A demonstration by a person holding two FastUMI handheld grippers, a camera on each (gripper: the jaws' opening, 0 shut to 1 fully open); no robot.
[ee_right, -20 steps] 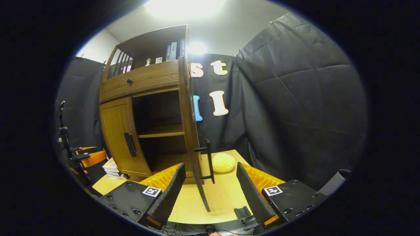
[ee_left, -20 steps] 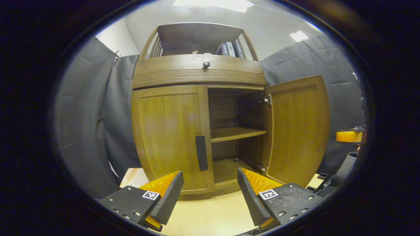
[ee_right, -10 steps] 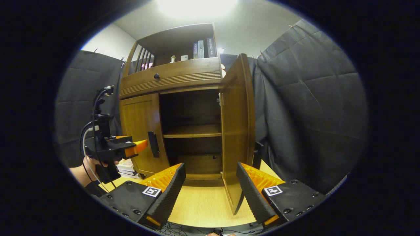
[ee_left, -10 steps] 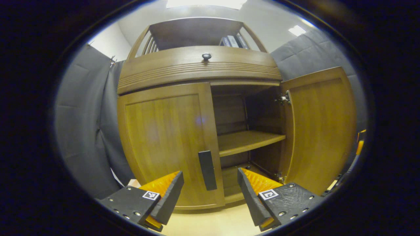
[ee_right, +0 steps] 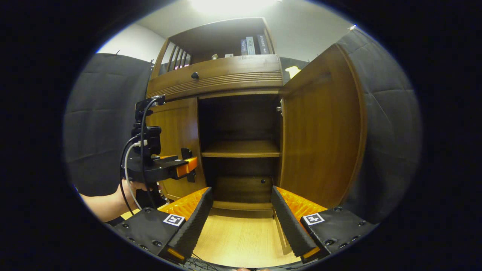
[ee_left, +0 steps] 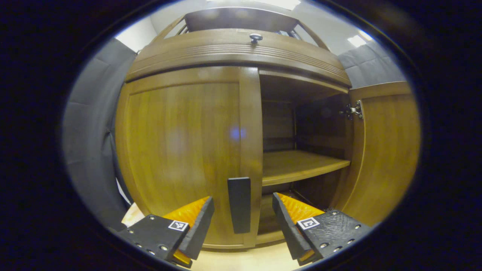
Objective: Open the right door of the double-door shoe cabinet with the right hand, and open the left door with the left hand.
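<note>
Wooden left door [ee_left: 180,150] looms larger than half second ago: left gripper [ee_left: 241,222] has closed in, handle [ee_left: 239,205] now between spread fingers, not yet touching. Right door [ee_right: 320,128] swung wide, so half task done. Right gripper [ee_right: 241,222] spread, holding nothing, hanging back near table [ee_right: 237,241]. Left door shut.

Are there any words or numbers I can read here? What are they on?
Books on the cabinet top shelf: spine print too small to read.
Square tags on the right tongs: patterns, not words.
Nothing else readable.
</note>
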